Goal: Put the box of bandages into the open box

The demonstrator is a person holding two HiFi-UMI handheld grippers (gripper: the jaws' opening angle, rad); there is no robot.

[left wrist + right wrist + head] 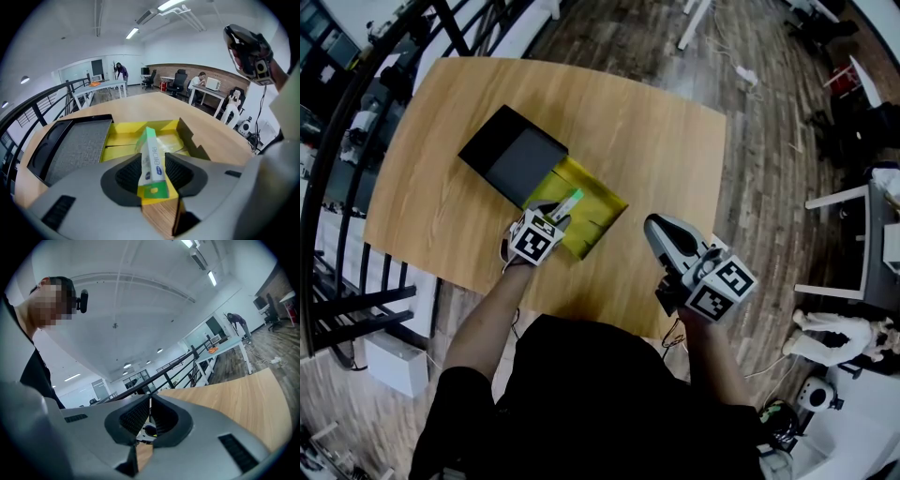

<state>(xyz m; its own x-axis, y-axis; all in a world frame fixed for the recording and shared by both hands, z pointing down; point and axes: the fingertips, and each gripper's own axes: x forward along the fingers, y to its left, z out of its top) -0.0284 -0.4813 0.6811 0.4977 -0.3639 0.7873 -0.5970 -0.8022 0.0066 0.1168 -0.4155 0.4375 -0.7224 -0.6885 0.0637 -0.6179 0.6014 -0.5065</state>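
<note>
A slim white and green box of bandages point(152, 161) stands on edge between the jaws of my left gripper point(153, 171), which is shut on it. The same box point(567, 204) pokes out over the yellow inside of the open box point(589, 208), whose black lid point(513, 156) lies folded back at the far left. In the left gripper view the open box point(140, 136) lies straight ahead, just beyond the jaws. My right gripper point(653, 228) is raised off to the right, tilted up, jaws closed with nothing between them point(150, 411).
The round-cornered wooden table point(656, 150) carries only the open box. A black railing point(342, 141) runs along the left. Desks, chairs and people point(201, 82) stand far behind. A white robot point(839, 337) is on the floor at right.
</note>
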